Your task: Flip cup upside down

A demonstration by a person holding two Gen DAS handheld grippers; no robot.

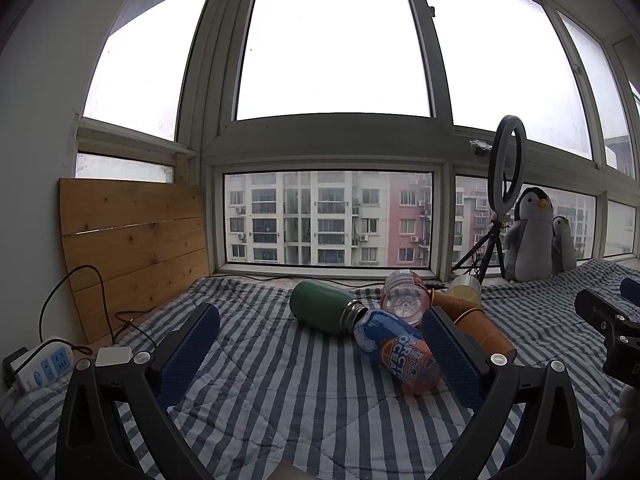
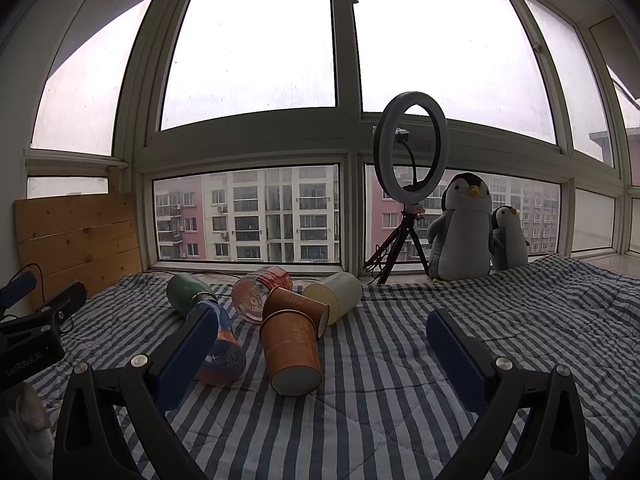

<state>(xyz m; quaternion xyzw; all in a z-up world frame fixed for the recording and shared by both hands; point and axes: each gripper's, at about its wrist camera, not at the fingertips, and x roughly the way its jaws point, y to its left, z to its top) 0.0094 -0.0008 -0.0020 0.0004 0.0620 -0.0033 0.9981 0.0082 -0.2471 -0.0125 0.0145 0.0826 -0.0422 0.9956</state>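
Note:
Two brown paper cups lie on their sides on the striped quilt. The nearer brown cup (image 2: 294,354) (image 1: 484,334) shows its white base to the right wrist view, and the second brown cup (image 2: 296,306) rests behind it. A cream cup (image 2: 336,296) (image 1: 466,290) lies tipped over beside them. My right gripper (image 2: 320,344) is open just short of the nearer cup, holding nothing. My left gripper (image 1: 320,340) is open and empty, and its right finger (image 1: 452,352) hides part of a blue and orange bottle (image 1: 400,352).
A green flask (image 1: 324,312) and a clear bottle (image 1: 404,300) lie in the same heap. At the sill stand a ring light on a tripod (image 2: 410,148) and two plush penguins (image 2: 464,228). A wooden board (image 1: 132,236) and a power strip (image 1: 44,364) are at the left.

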